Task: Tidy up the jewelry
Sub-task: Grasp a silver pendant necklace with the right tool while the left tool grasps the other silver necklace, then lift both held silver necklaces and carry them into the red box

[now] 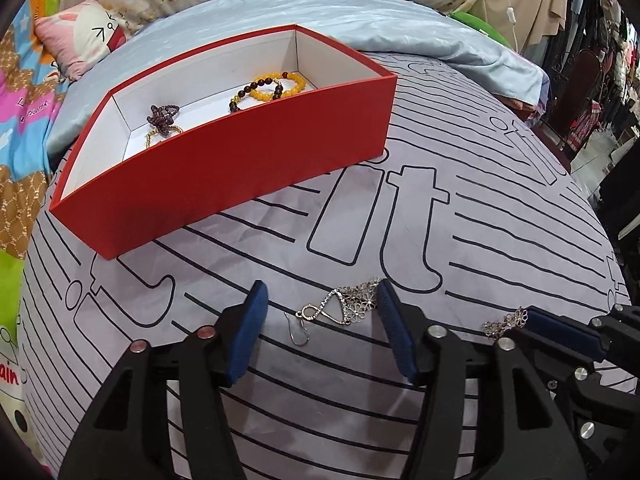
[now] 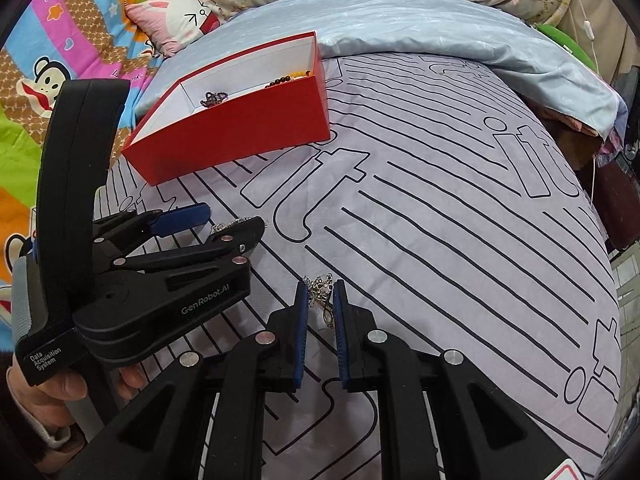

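Silver earring (image 1: 336, 309) lies loose on the grey lined bedsheet (image 1: 480, 240), printed "it", between the left gripper's (image 1: 320, 330) half-open jaws; "GenRobot.AI" and "Data Acquisition System" mark that tool. Right gripper (image 2: 321, 312) pinches a matching earring (image 2: 322, 292). Behind, a red box (image 1: 224, 184) holds a yellow bracelet (image 1: 280, 84) and dark beads (image 1: 162, 116).

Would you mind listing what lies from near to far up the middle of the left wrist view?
Left gripper → silver earring lying between its open fingers → striped sheet → red box → yellow bead bracelet inside it → pale blue quilt.
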`<state>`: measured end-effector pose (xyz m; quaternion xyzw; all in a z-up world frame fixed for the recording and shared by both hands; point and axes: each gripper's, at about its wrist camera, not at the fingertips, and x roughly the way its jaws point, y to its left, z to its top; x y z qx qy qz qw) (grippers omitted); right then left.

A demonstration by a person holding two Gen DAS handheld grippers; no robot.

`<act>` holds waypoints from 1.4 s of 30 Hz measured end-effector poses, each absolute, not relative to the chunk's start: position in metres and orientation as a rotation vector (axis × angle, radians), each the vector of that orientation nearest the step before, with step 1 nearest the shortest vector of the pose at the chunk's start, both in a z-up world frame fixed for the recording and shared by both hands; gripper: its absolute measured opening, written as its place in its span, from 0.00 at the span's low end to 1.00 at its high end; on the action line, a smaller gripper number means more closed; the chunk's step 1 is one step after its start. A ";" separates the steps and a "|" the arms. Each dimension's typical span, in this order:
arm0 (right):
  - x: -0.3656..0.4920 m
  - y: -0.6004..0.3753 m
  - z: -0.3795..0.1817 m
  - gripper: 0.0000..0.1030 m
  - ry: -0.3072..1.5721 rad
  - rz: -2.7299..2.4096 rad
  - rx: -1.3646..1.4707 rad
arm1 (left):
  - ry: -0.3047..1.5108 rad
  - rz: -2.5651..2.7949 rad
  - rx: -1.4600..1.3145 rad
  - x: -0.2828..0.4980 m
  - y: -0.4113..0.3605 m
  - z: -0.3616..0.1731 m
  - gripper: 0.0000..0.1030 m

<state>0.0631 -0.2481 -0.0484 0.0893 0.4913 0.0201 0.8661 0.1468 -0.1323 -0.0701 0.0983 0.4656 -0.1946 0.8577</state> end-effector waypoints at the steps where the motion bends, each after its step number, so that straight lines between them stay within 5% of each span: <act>1: 0.063 -0.248 -0.049 0.11 1.029 0.042 0.188 | 0.974 -0.408 0.212 0.146 -0.133 -0.070 0.45; 6: 0.064 -0.247 -0.048 0.11 1.027 0.048 0.189 | 0.972 -0.427 0.221 0.143 -0.132 -0.068 0.18; 24: 0.070 -0.231 -0.006 0.11 0.934 0.118 0.181 | 0.996 -0.391 0.033 0.130 -0.074 -0.021 0.17; 42: 0.149 -0.203 0.060 0.11 0.789 0.197 0.111 | 0.829 -0.317 0.011 0.186 -0.053 0.060 0.17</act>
